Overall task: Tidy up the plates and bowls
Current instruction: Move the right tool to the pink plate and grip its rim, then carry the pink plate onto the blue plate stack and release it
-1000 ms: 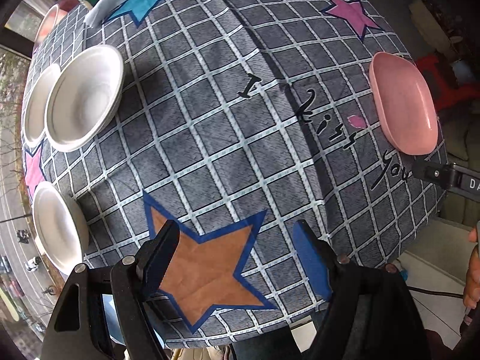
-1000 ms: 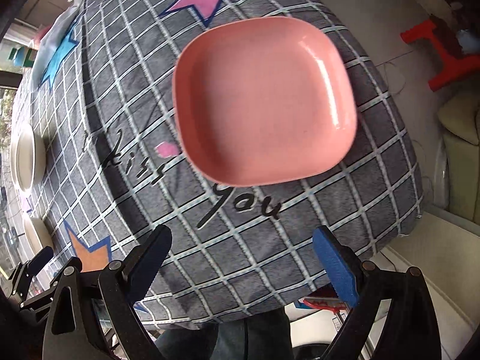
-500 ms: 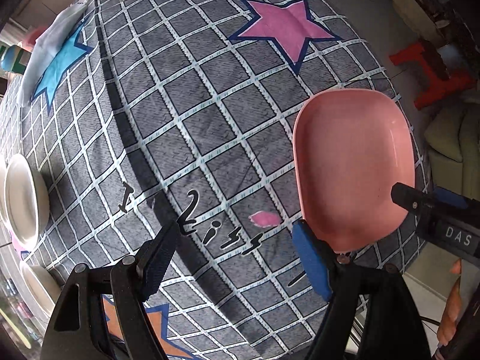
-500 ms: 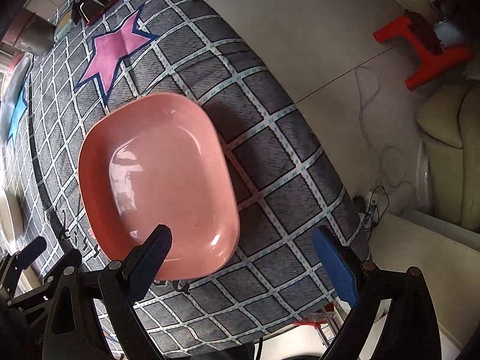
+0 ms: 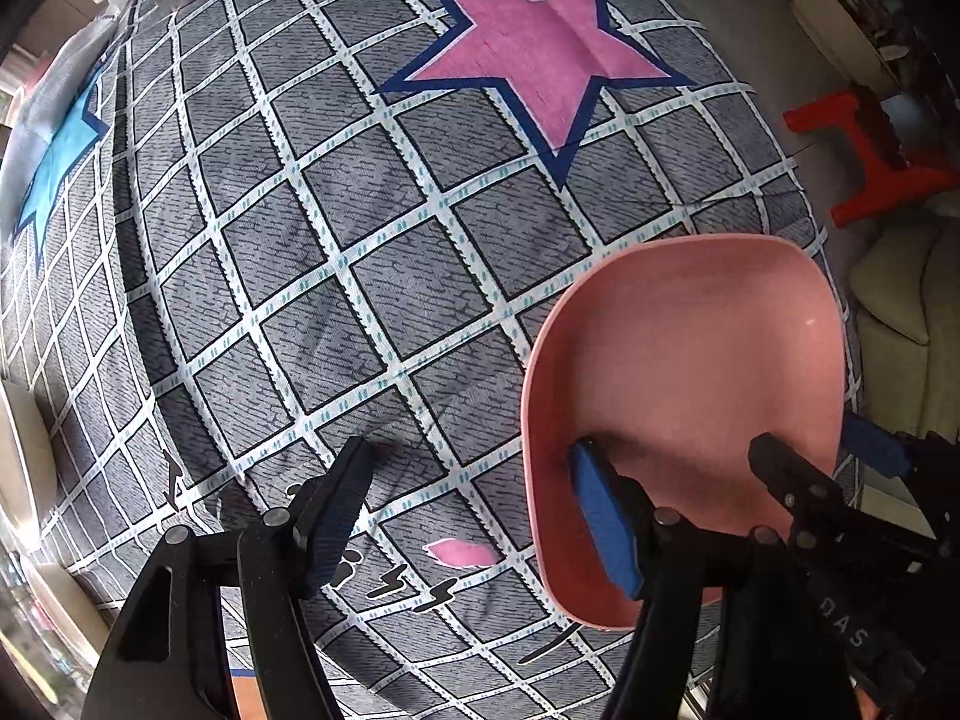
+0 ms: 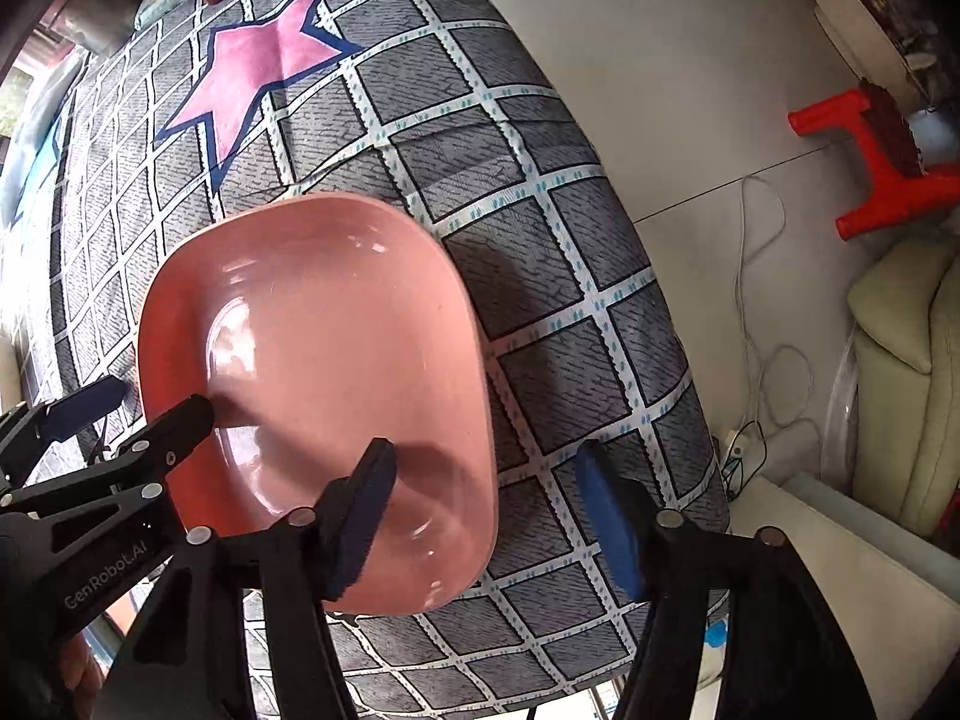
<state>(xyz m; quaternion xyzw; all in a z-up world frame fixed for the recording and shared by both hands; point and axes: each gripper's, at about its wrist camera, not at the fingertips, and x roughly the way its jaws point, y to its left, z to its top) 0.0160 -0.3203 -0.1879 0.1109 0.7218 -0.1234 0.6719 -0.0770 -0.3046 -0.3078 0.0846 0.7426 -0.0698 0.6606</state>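
Observation:
A pink square plate lies near the right edge of the table with the grey checked cloth. My left gripper is open and straddles the plate's left rim, its right finger over the plate and its left finger over the cloth. My right gripper is open and straddles the plate's right rim, its left finger over the plate and its right finger over the cloth. Each gripper shows in the other's view. White dishes show only as a sliver at the far left.
A pink star is printed on the cloth beyond the plate. The table's right edge drops to a tiled floor with a red stool, a white cable and a beige sofa.
Both grippers have moved in on the pink plate from either side. The left one swung right, away from the white dishes and orange star. Both jaws stayed open.

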